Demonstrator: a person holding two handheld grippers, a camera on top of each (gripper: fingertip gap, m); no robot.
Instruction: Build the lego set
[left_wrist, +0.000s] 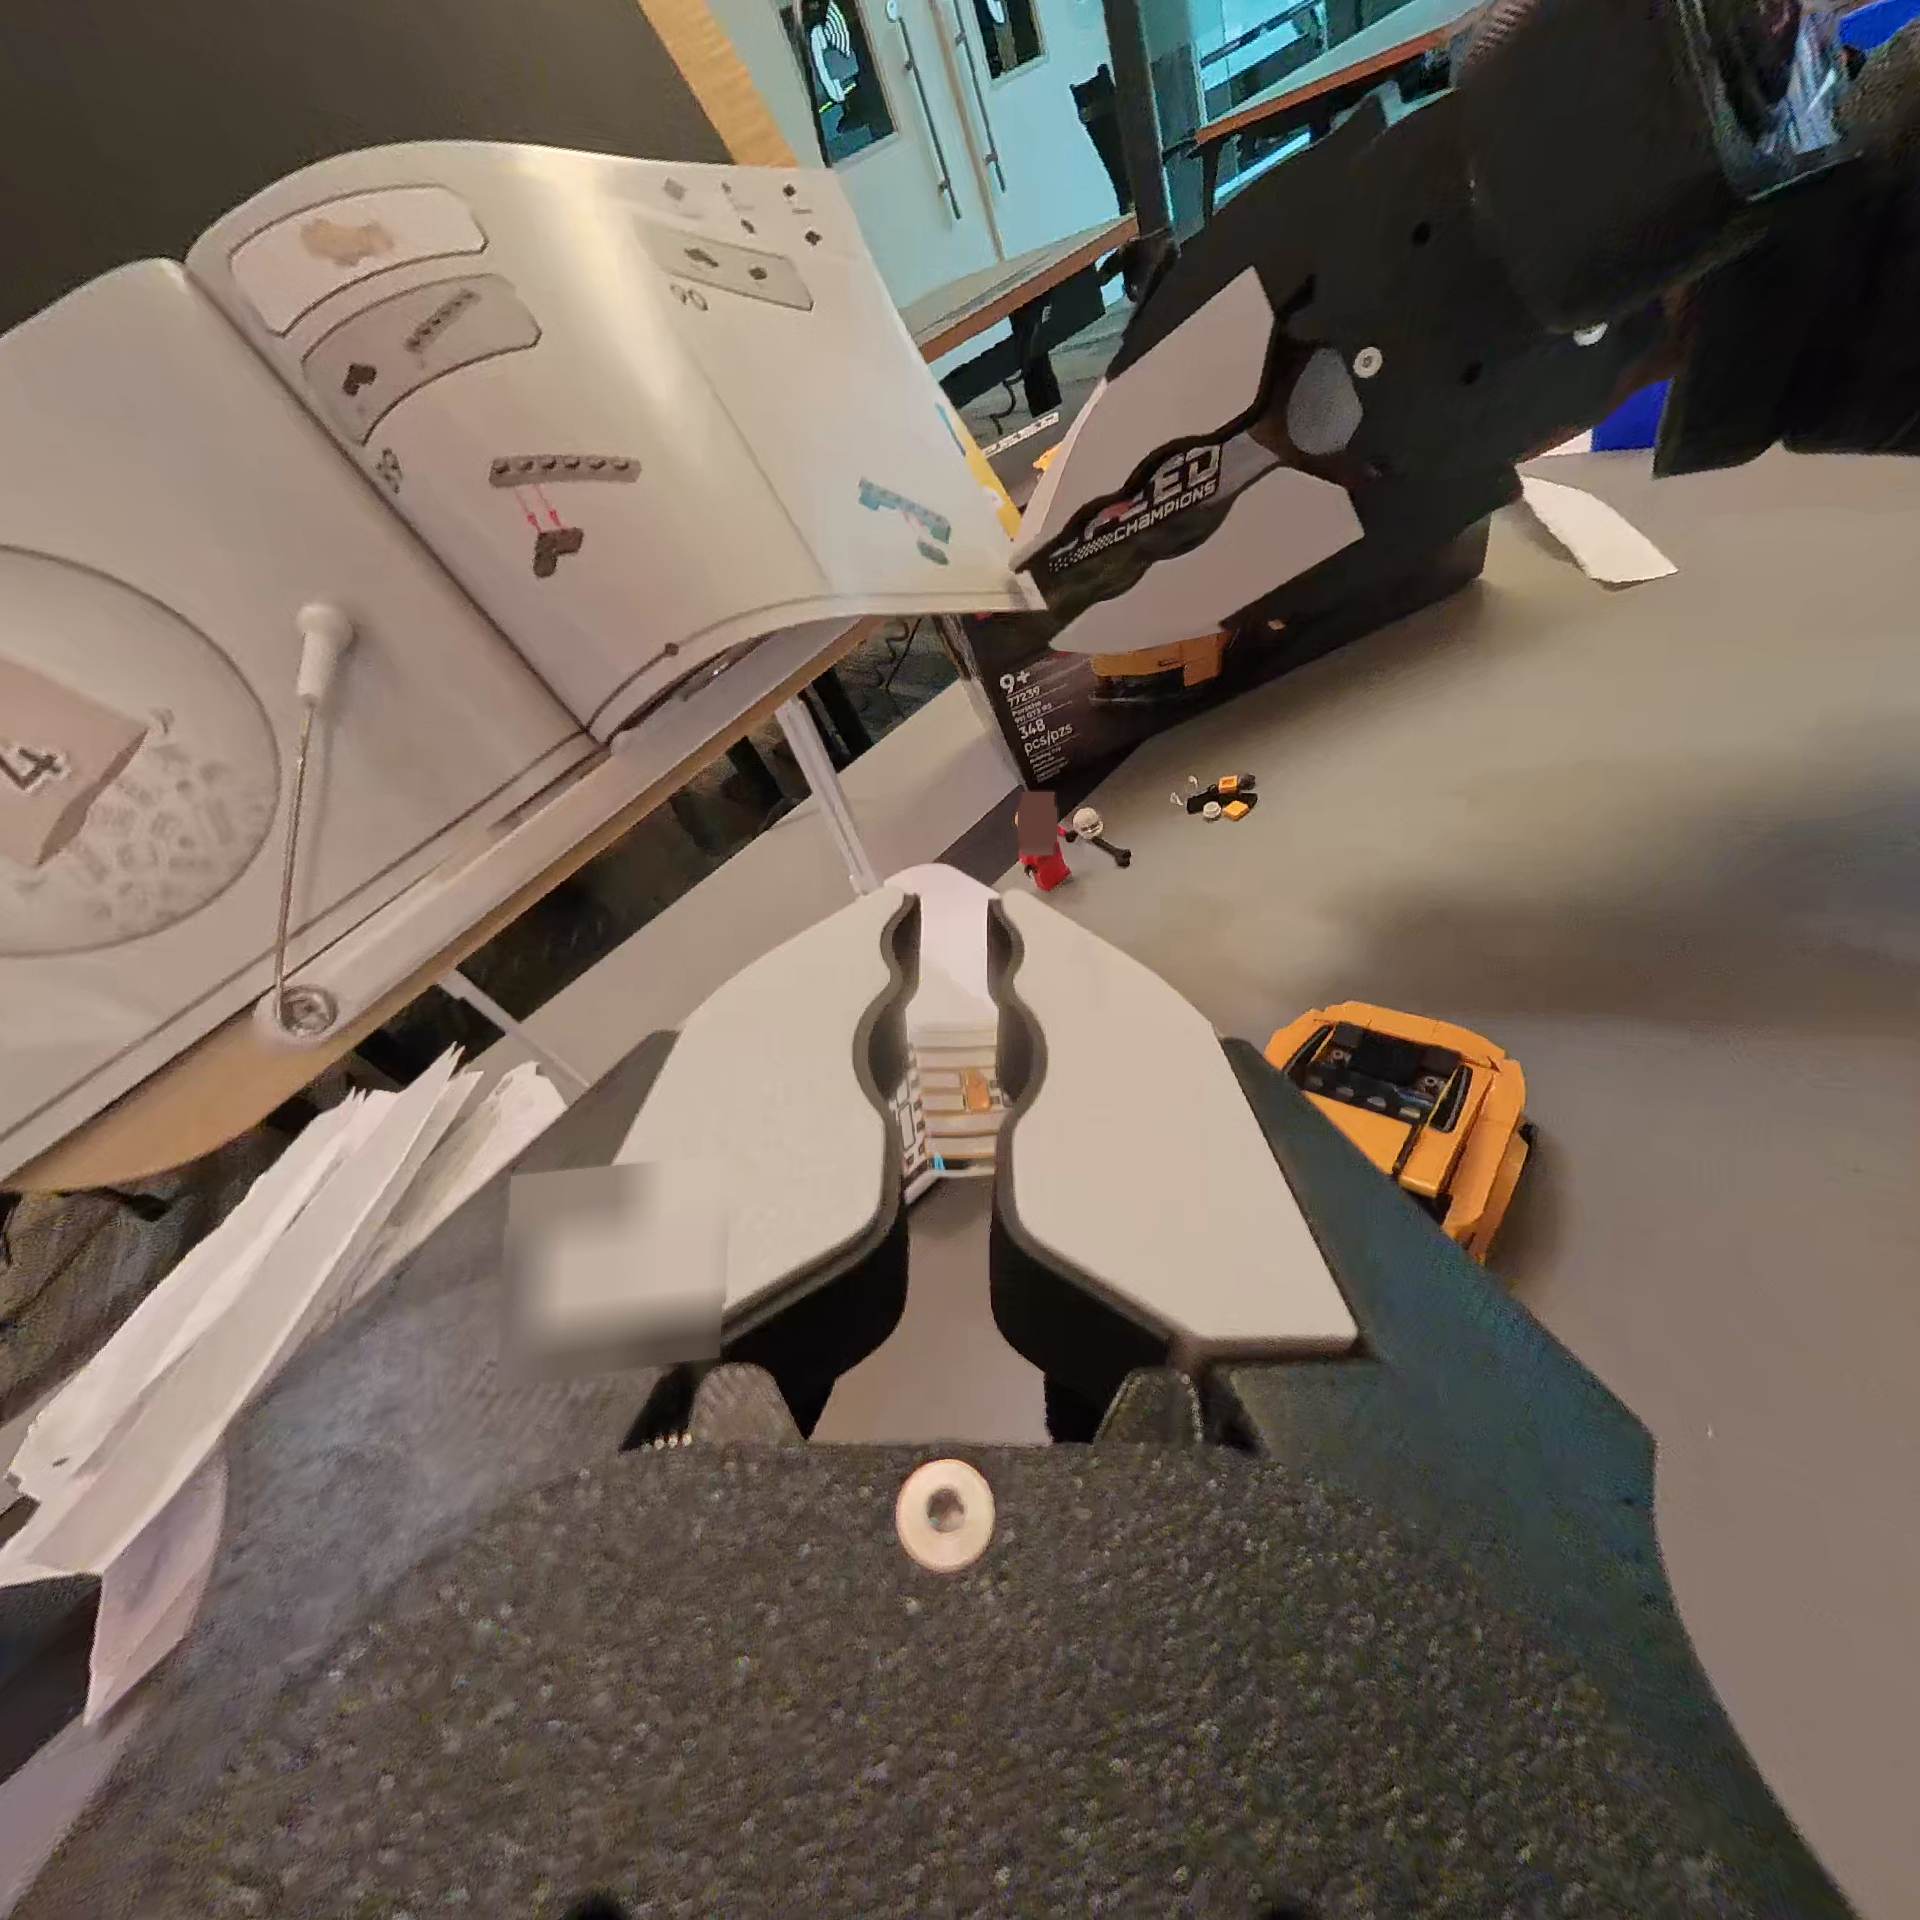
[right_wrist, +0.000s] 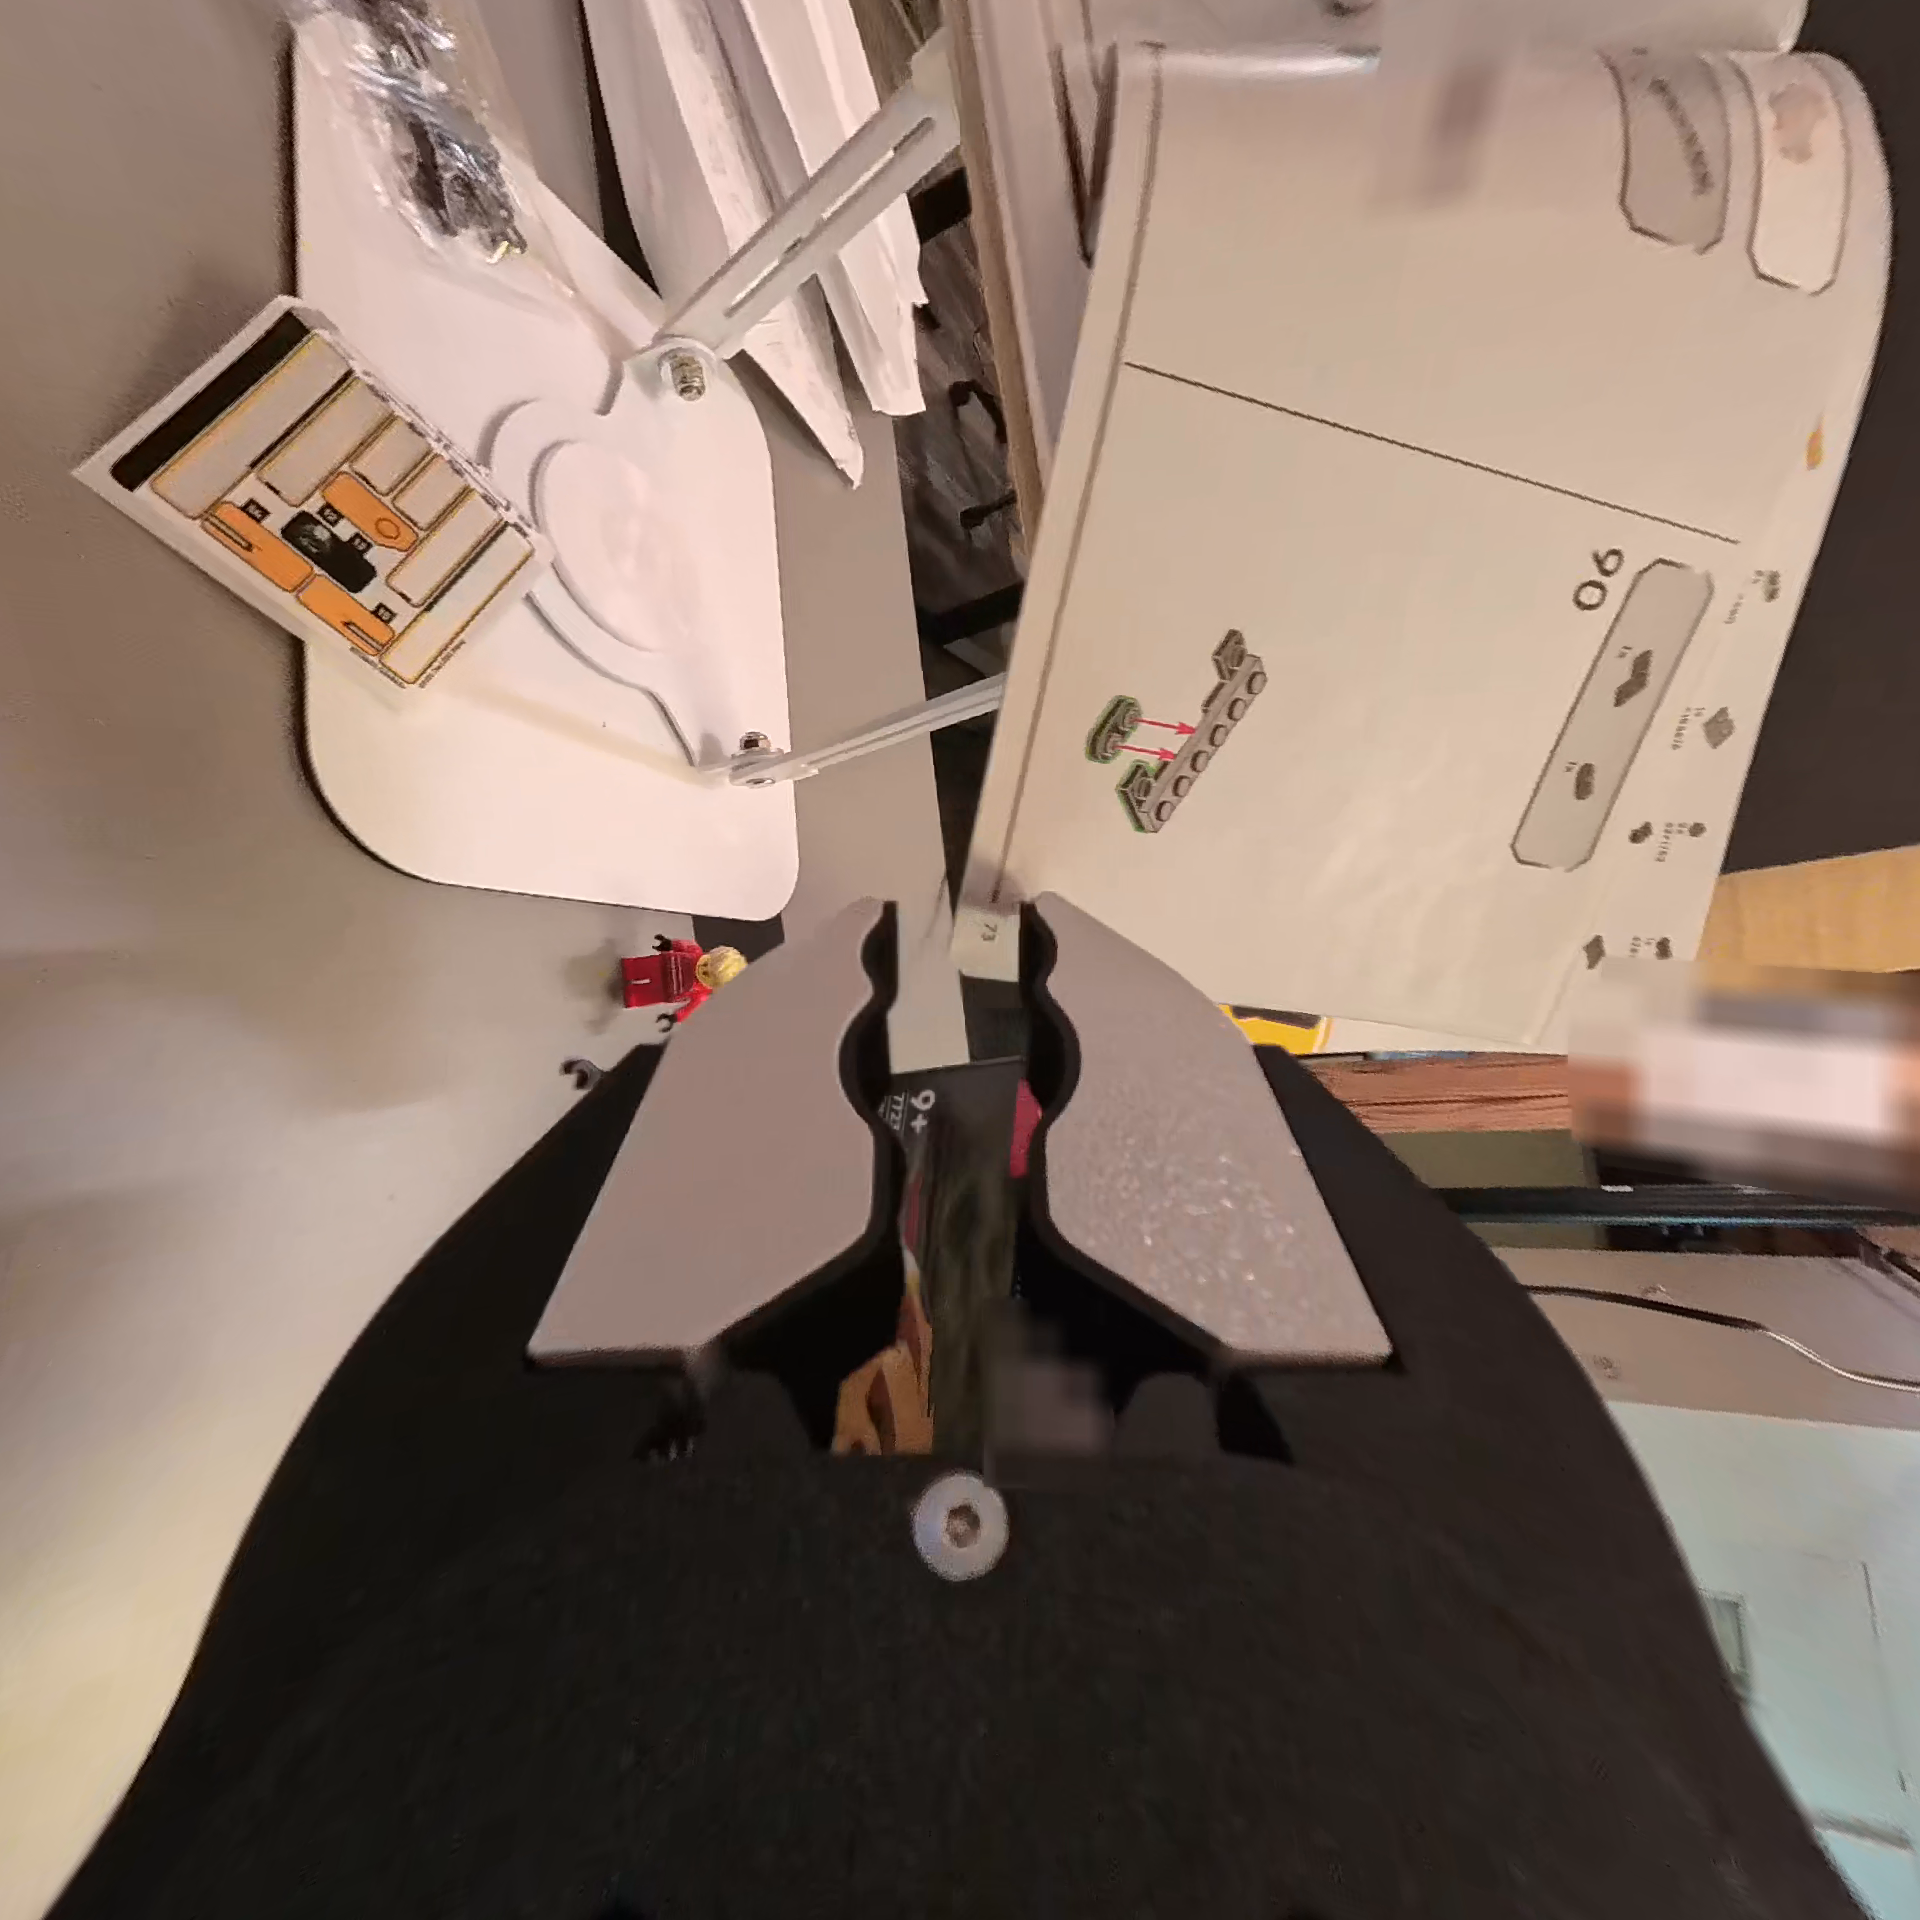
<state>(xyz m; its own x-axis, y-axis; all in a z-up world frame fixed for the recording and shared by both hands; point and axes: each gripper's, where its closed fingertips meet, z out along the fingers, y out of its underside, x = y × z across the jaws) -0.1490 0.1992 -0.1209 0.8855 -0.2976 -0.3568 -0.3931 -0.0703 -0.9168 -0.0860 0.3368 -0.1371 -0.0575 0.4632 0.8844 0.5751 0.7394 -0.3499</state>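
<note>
A page corner of the booklet is pinched by the right gripper; the left gripper is held slightly spread over the table.

Soft, even indoor light falls from above in both views; the grey table carries only broad, faint shadows, and the background glass doors glow cool teal. Wide-angle distortion bends the instruction booklet and stretches the edges; its page is smeared by motion blur near the top, and the near gripper bodies are soft.
</note>
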